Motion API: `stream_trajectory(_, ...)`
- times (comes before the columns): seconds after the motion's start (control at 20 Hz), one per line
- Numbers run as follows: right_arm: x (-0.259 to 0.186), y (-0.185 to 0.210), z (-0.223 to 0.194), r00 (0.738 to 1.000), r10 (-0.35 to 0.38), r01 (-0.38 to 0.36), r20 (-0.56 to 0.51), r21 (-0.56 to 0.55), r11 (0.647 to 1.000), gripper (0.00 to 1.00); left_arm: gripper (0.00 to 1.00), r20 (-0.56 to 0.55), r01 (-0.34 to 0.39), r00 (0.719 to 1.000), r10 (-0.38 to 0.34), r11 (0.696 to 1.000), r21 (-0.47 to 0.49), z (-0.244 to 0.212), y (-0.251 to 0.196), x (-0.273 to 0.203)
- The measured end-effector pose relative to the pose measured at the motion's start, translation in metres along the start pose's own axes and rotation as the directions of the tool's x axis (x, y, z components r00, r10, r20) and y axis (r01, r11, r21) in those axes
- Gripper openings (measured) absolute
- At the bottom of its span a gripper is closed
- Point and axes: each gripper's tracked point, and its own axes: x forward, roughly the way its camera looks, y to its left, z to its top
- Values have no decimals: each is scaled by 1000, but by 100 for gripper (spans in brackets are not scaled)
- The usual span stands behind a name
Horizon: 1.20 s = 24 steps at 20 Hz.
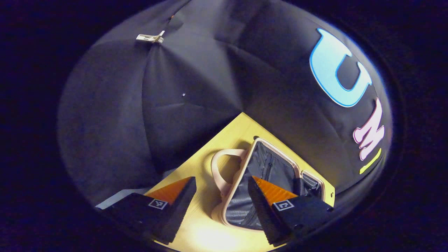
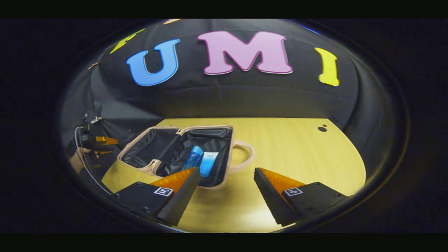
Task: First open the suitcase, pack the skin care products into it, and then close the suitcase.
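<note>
My left gripper: seen far left in the right gripper view, held in my hand with a cable looping down beside it. In the left gripper view its fingers stand wide apart over the table, holding nothing.

Suitcase: lies open flat on the yellow wooden table, left of centre in the right gripper view, both dark-lined halves facing up. Its long axis runs left to right across that view, and the hinge fold runs from front to back between the halves.

Handle: pale loop on the suitcase's right side, pointing toward the bare middle of the table.

Skin care products: a blue bottle and a pale blue tube lie side by side in the right half, long axes running front to back, the bottle's cap end farther from me.

Writing: the tube carries print too small to read.

My right gripper: fingers spread wide, gripping nothing, hovering over the table at the suitcase's near edge. Its left finger covers the near corner of the right half.

Left gripper view: the suitcase lies just ahead, the handle toward the left, the right finger overlapping its lining.

Surroundings: a small dark hole in the tabletop at far right; a pale clip pins the black cloth wall.
</note>
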Motion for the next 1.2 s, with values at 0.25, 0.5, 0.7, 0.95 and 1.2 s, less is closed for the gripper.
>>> stream_trajectory(0.25, -21, -29, -41, 997, -43, 41, -61, -33, 999, 97, 86, -83, 25, 996, -38, 988, -153, -2, 12, 55)
stream_trajectory(0.5, -18, -38, -65, 992, -58, 58, -110, -6, 998, 100, 60, -168, 25, 982, -87, 940, -341, -24, 7, 61)
stream_trajectory(0.7, -23, -50, -63, 990, -71, 73, -120, 16, 997, 98, 16, -133, 35, 987, -91, 927, -374, -23, 0, 62)
stream_trajectory(0.95, -21, -61, -47, 991, -55, 60, -120, 36, 998, 98, 6, -74, -19, 997, 21, 999, 33, 12, -39, 19)
stream_trajectory(1.2, -25, -68, -7, 996, 17, -19, -88, -23, 1000, 98, 6, 57, -8, 998, -4, 978, 210, 49, -138, -53)
